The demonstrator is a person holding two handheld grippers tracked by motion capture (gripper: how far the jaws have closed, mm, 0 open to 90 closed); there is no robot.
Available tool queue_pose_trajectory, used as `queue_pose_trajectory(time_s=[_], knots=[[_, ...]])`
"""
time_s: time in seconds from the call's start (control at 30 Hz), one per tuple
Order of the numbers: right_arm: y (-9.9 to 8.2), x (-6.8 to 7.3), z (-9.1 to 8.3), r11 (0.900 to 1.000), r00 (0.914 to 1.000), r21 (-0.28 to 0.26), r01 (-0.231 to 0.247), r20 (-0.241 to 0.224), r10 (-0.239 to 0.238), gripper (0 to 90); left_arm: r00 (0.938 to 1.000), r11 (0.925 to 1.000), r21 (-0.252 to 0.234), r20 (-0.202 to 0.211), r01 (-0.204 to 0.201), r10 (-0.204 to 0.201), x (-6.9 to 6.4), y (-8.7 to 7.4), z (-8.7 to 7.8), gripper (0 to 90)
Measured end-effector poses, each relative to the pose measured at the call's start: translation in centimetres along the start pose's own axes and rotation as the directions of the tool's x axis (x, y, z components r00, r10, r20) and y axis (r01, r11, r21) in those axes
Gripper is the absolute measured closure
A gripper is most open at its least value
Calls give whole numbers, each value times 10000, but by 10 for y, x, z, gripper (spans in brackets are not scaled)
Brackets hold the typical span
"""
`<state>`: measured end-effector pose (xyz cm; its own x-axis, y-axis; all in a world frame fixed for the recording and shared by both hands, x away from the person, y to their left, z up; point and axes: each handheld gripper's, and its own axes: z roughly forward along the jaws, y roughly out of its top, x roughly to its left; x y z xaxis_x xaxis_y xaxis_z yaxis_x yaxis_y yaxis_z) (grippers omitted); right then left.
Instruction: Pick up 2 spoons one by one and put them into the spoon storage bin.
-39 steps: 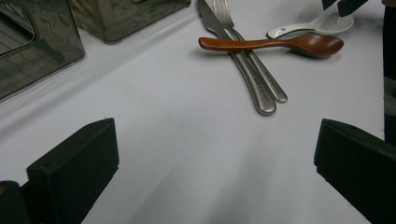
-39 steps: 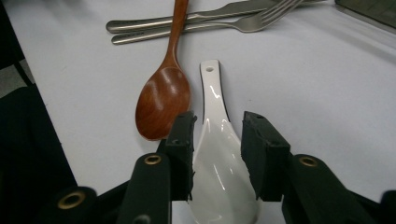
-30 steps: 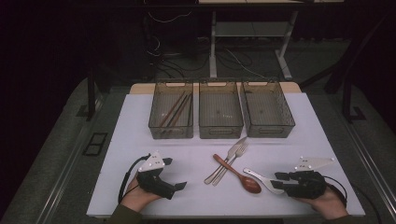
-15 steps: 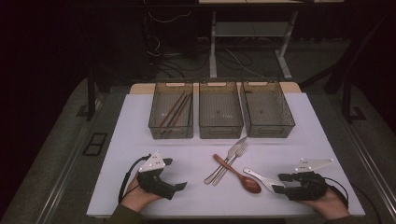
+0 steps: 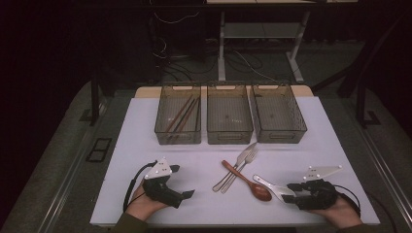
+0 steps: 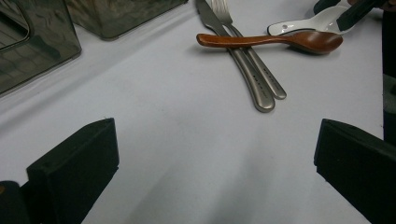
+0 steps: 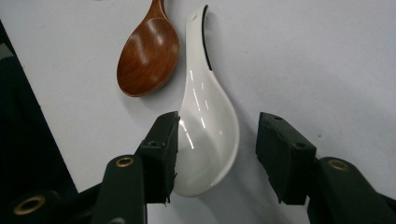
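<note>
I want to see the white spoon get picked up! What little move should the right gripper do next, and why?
Probably squeeze shut. The right gripper straddles the white spoon's bowl, one pad touching it, the other apart, so nothing grips it yet; its jaws have just been closing.

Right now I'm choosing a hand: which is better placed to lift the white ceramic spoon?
Right: its tongs already straddle the white ceramic spoon; the left tongs rest apart.

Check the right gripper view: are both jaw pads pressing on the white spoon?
No: the right gripper straddles the white spoon with a clear gap at one pad, so it is not clamped.
</note>
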<state>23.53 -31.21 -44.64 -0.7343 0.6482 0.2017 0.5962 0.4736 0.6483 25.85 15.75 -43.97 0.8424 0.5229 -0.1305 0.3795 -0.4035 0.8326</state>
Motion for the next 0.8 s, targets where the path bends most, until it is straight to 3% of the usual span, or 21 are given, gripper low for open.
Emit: queue_pose_trajectory(time_s=[0.43, 0.8], knots=[[3, 5, 0, 9989, 9996, 384, 271, 117, -275, 612, 10000, 9999, 75, 31, -73, 73, -1, 0, 1, 0], [5, 6, 1, 9992, 10000, 395, -13, 19, 12, 755, 10000, 9999, 81, 27, -82, 81, -1, 0, 1, 0]])
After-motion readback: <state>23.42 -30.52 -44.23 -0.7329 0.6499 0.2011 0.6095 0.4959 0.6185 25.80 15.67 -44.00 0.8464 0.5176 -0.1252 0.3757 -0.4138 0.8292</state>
